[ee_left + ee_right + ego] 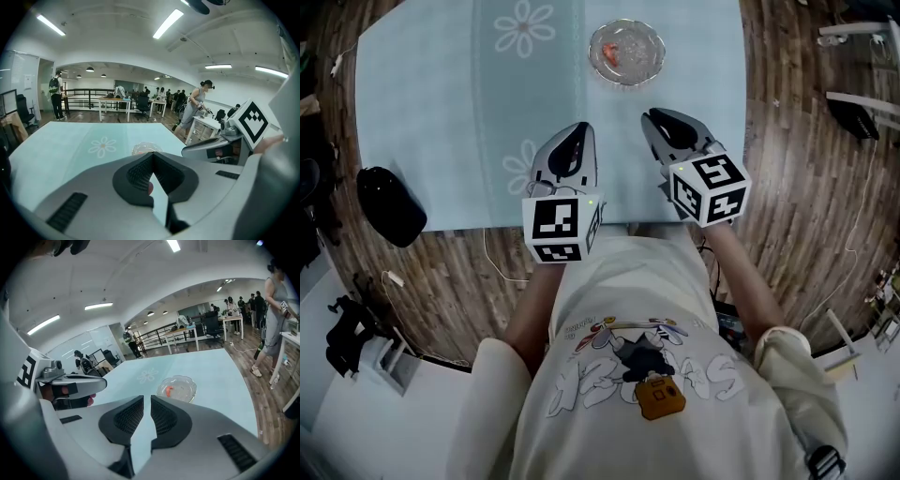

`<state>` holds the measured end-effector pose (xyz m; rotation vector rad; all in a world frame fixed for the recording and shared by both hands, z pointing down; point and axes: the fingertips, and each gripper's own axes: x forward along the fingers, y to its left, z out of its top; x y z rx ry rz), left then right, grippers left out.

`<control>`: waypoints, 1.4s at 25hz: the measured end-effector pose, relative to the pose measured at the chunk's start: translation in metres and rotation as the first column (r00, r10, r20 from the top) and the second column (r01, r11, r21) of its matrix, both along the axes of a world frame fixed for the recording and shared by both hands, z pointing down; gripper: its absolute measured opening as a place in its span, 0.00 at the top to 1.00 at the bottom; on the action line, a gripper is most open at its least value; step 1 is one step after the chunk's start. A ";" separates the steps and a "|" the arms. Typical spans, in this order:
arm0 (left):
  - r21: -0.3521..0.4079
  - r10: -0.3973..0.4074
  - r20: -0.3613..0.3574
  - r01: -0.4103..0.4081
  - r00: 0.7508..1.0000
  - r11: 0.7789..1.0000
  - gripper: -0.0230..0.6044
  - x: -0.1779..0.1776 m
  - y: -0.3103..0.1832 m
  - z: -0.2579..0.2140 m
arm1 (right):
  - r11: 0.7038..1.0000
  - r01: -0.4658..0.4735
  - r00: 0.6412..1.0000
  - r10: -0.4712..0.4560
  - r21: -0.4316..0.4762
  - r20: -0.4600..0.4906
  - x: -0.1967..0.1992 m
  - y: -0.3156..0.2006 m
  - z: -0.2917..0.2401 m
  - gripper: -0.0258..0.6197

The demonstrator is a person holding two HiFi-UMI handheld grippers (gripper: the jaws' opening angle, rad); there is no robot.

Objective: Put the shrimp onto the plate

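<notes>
Left gripper (579, 127): jaw tips closed on each other. A small reddish speck sits low in the gap behind them; I can't tell what it is. Right gripper (649, 116): jaws a narrow slit apart, nothing in it. Both hover side by side over the near part of the table, well short of the plate (649, 58).

Shrimp (612, 52) is on the plate, in its left half, closer to the rim than the centre. It's small, orange-pink and slightly curved. The plate is clear glass with a scalloped edge and sits toward the far side of the table, right of centre.

The table is covered by a pale blue-green cloth (431, 103) with a lighter band down the middle and white daisy prints (524, 26). A black rounded thing (389, 204) sits at the near left corner. The floor (806, 150) is wood plank. The room is an open workspace with strip lights (168, 23) on a white ceiling, desks and a railing at the back, and several people standing.

The shrimp's long axis runs roughly near-to-far from me. It's too small to tell head from tail.
</notes>
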<state>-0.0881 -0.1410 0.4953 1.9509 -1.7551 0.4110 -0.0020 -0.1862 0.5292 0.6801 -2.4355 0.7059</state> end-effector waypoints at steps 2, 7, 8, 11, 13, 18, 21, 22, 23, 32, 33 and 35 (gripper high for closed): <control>0.010 0.000 0.005 0.000 1.000 1.000 0.95 0.006 0.008 -0.009 | 1.000 -0.005 1.000 0.005 0.003 0.005 0.008 0.010 -0.005 0.86; 0.008 0.010 0.002 -0.010 1.000 1.000 0.95 0.034 0.031 -0.027 | 1.000 0.020 0.999 -0.020 0.012 0.027 0.031 0.032 -0.024 0.86; 0.012 0.013 0.002 -0.013 1.000 1.000 0.95 0.041 0.035 -0.030 | 0.999 0.028 0.999 -0.029 0.022 0.033 0.035 0.035 -0.031 0.86; 0.020 0.004 0.009 -0.005 1.000 1.000 0.95 0.054 0.056 -0.038 | 0.996 0.066 0.996 -0.069 0.054 0.050 0.046 0.050 -0.049 0.86; 0.016 -0.005 0.008 0.005 1.000 1.000 0.95 0.064 0.069 -0.042 | 0.995 0.087 0.994 -0.090 0.053 0.058 0.059 0.061 -0.057 0.86; 0.008 -0.002 0.033 0.001 0.999 1.000 0.95 0.086 0.092 -0.045 | 0.992 0.118 0.989 -0.120 0.034 0.083 0.092 0.087 -0.067 0.86; 0.007 0.002 0.029 -0.002 1.000 1.000 0.95 0.091 0.106 -0.050 | 0.992 0.124 0.988 -0.126 0.036 0.088 0.102 0.100 -0.073 0.86; 0.008 0.007 0.022 -0.007 1.000 1.000 0.95 0.092 0.110 -0.052 | 0.992 0.121 0.988 -0.124 0.038 0.090 0.104 0.104 -0.077 0.86; 0.010 0.015 0.014 -0.015 1.000 1.000 0.95 0.094 0.112 -0.056 | 0.992 0.118 0.989 -0.121 0.041 0.091 0.106 0.107 -0.080 0.86; 0.025 0.149 -0.061 -0.148 0.987 0.989 0.95 0.115 0.123 -0.067 | 0.998 0.036 0.995 -0.041 0.058 0.091 0.101 0.132 -0.096 0.91; 0.036 0.154 -0.058 -0.153 0.986 0.988 0.95 0.112 0.124 -0.072 | 0.998 0.026 0.995 -0.031 0.053 0.096 0.098 0.136 -0.097 0.91; 0.047 0.152 -0.054 -0.149 0.987 0.988 0.95 0.100 0.129 -0.076 | 0.999 0.017 0.995 -0.022 0.050 0.098 0.090 0.148 -0.099 0.91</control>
